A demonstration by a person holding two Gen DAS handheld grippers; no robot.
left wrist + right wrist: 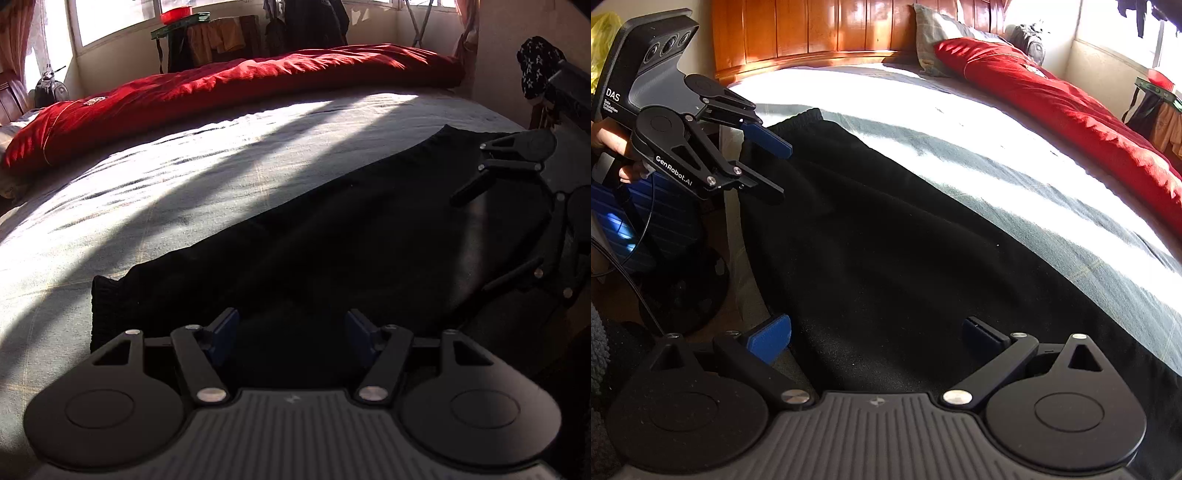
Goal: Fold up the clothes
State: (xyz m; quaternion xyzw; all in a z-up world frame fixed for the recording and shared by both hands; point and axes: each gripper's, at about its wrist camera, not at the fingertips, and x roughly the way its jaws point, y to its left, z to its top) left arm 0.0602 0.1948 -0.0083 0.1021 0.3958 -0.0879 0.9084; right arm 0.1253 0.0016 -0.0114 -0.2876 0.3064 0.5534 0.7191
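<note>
Black sweatpants [332,240] lie stretched flat along the near edge of the bed, with a ribbed elastic end [801,118] toward the headboard. My left gripper [291,332] hovers over that end of the garment, its blue-padded fingers apart and nothing between them. It also shows in the right wrist view as the left gripper [775,170], held by a hand [609,144], jaws apart just above the fabric. My right gripper [877,332] stands open over the other end of the sweatpants [886,240], and appears as the right gripper [480,240] at the side of the left wrist view.
The grey-green bed sheet [184,184] is sunlit beyond the garment. A red quilt [258,81] lies bunched along the far side. A wooden headboard [812,33] and a pillow [934,33] mark one end. A blue suitcase [646,221] stands on the floor beside the bed.
</note>
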